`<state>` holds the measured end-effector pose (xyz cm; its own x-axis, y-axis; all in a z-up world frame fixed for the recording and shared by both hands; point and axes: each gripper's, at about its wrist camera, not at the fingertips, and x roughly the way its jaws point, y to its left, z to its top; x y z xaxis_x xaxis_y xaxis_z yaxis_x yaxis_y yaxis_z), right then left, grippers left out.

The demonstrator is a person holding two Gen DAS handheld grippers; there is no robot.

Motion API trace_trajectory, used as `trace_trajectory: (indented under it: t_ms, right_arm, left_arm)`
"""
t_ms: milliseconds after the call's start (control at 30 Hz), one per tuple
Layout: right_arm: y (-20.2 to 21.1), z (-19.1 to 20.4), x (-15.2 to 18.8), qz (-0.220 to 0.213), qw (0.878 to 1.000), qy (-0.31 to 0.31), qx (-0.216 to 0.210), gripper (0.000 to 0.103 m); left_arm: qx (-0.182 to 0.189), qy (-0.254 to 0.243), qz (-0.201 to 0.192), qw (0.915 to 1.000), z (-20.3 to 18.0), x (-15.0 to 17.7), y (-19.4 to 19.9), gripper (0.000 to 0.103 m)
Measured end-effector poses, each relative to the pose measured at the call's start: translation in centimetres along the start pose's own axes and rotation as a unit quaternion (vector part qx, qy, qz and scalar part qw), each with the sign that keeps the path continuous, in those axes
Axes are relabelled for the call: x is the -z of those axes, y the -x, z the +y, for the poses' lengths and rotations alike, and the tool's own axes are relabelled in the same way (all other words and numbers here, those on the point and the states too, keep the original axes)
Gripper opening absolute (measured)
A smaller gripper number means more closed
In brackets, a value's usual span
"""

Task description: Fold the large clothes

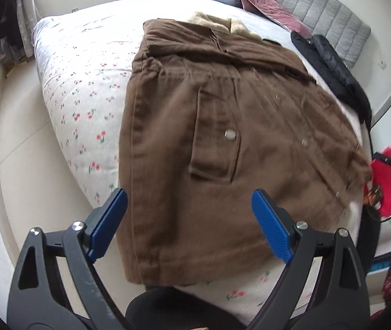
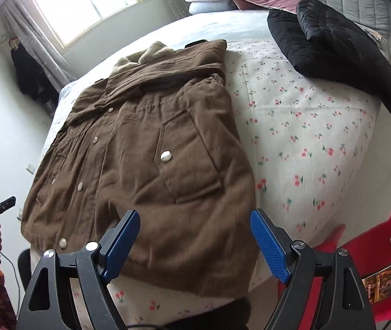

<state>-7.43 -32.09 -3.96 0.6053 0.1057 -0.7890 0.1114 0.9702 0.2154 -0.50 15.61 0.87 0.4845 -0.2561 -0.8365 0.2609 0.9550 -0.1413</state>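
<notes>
A brown jacket (image 2: pixel 140 159) is lying spread flat on the cherry-print bedspread (image 2: pixel 305 148), hem at the near edge, tan fleece collar (image 1: pixel 217 22) pointing far. The left gripper (image 1: pixel 190 220) and right gripper (image 2: pixel 195 242) are both hovering above the hem, jaws standing wide, gripping nothing. A black padded jacket (image 2: pixel 332 63) is lying far right; no readable writing is showing

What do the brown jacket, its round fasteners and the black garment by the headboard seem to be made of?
Brown jacket: matte woven cloth, maybe fine corduroy; faint ribbing. Round fasteners: probably metal snaps; they glint silver. Black garment: likely padded synthetic; slight sheen, stitched quilting.
</notes>
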Motion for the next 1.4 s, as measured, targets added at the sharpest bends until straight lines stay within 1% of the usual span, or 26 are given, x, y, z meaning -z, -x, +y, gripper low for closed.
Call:
trace_trajectory:
  t_ms: [67,133,267,333,400,533,633,700,767,833,900,967,1033,1067,1100,1133,1200,1233,1267,1300,1367,1400]
  right_arm:
    - [0.2,0.1,1.4,-0.004,1.0,0.012,0.013,0.084]
    - [0.2,0.3,2.9,-0.005,0.999,0.024,0.031,0.084]
    - [0.6,0.6,5.5,-0.004,0.996,0.069,0.051,0.084]
    - [0.6,0.5,6.7,0.0,0.994,0.091,0.064,0.084]
    - [0.3,0.1,7.0,0.003,0.992,0.1,0.077,0.084]
    - [-0.9,-0.6,6.6,0.005,0.993,0.09,0.076,0.084]
    - [-2.4,-1.5,5.5,0.005,0.993,0.073,0.09,0.083]
    - [-2.5,-1.9,4.7,-0.009,0.996,0.045,0.073,0.082]
    - [-1.9,-2.3,3.8,-0.035,0.998,0.016,0.05,0.081]
    - [-1.4,-2.7,2.9,-0.06,0.998,-0.004,0.035,0.081]
    - [-1.4,-2.9,2.3,-0.068,0.997,-0.02,0.024,0.08]
    - [-2.0,-3.1,2.0,-0.057,0.998,-0.031,0.025,0.08]
    - [-2.9,-3.2,2.4,-0.035,0.998,-0.035,0.033,0.08]
    - [-3.3,-3.3,2.7,-0.026,0.998,-0.037,0.032,0.079]
    - [-3.7,-3.3,3.0,-0.017,0.999,-0.042,0.024,0.069]
    - [-3.9,-3.5,3.1,-0.01,0.999,-0.045,0.015,0.062]
    - [-3.7,-3.6,3.3,-0.008,0.998,-0.057,-0.017,0.039]
    - [-3.8,-3.4,3.3,0.006,0.998,-0.057,-0.037,0.034]
    - [-3.9,-3.0,3.4,0.013,0.998,-0.048,-0.041,0.022]
    - [-3.9,-2.4,3.4,0.014,0.998,-0.037,-0.039,0.016]
    - [-3.0,-1.4,3.3,0.01,0.999,-0.024,-0.046,0.01]
    - [-2.0,-1.0,3.3,-0.005,0.999,-0.021,-0.04,0.008]
  left_arm:
    - [-0.023,-0.015,-0.011,0.9996,0.0,1.3,-0.2,0.092]
    - [-0.031,-0.01,-0.017,0.9993,0.5,2.5,-0.2,0.092]
    - [-0.032,0.015,-0.015,0.9992,2.2,4.4,0.0,0.092]
    - [-0.03,0.01,-0.02,0.9993,2.7,5.2,0.1,0.092]
    - [-0.03,0.004,-0.019,0.9994,3.0,5.9,0.0,0.092]
    - [-0.021,0.014,-0.012,0.9996,3.7,6.3,-0.8,0.092]
    - [-0.008,0.031,-0.013,0.9994,4.1,6.4,-1.1,0.092]
    - [-0.005,0.038,-0.014,0.9992,4.3,6.4,-1.1,0.092]
    - [-0.009,0.038,-0.018,0.9991,4.3,6.4,-0.9,0.092]
    - [-0.013,0.036,-0.022,0.999,4.3,6.5,-0.8,0.092]
    - [-0.015,0.041,-0.022,0.9988,4.6,6.4,-0.8,0.092]
    - [-0.014,0.046,-0.023,0.9986,4.9,6.3,-0.9,0.092]
    - [-0.013,0.051,-0.024,0.9983,5.2,6.3,-0.8,0.092]
    - [-0.012,0.053,-0.025,0.9982,5.3,6.4,-0.9,0.092]
    - [-0.01,0.056,-0.025,0.9981,5.5,6.4,-0.9,0.092]
    - [-0.005,0.06,-0.024,0.9979,5.6,6.4,-1.0,0.092]
    - [0.002,0.071,-0.023,0.9972,5.9,6.3,-1.3,0.092]
    - [0.004,0.075,-0.023,0.9969,6.0,6.1,-1.5,0.092]
    - [0.005,0.08,-0.024,0.9965,6.0,6.0,-1.6,0.092]
    - [0.006,0.083,-0.024,0.9963,5.9,5.9,-1.6,0.092]
    - [0.007,0.087,-0.025,0.9959,5.8,5.6,-1.7,0.092]
    - [0.006,0.087,-0.026,0.9959,5.7,5.5,-1.7,0.092]
